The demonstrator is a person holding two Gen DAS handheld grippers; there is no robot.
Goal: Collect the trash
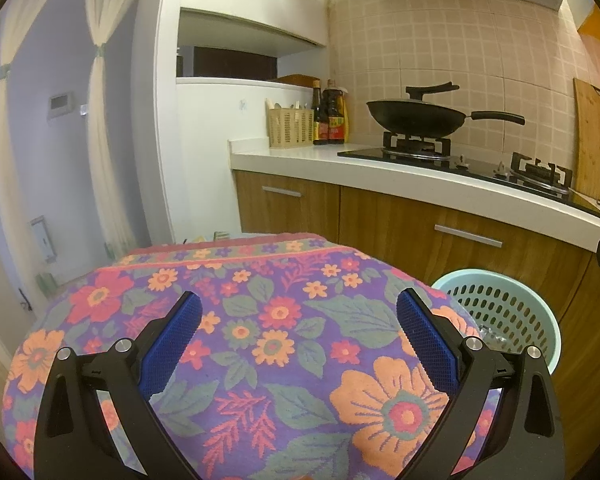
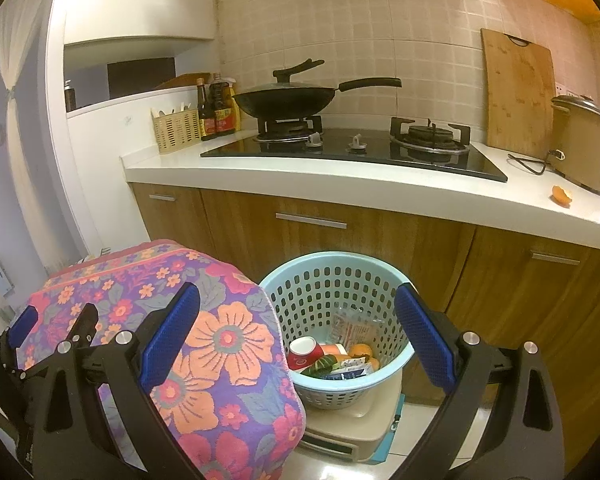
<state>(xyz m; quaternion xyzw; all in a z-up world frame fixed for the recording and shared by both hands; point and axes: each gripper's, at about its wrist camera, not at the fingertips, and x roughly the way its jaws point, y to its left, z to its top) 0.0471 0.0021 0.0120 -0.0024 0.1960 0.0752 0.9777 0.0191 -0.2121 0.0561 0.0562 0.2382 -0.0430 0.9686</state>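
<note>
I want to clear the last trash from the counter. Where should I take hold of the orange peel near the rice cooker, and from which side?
Grip the orange peel across its raised curled edges, coming from above and the counter's front edge. It lies low and alone, the rice cooker close behind it. The open right hand-held gripper is probably nearer.

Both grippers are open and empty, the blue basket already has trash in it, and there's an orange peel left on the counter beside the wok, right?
Not beside the wok. The right wrist view shows the orange peel at the counter's far right, by the rice cooker. The rest holds.
</note>
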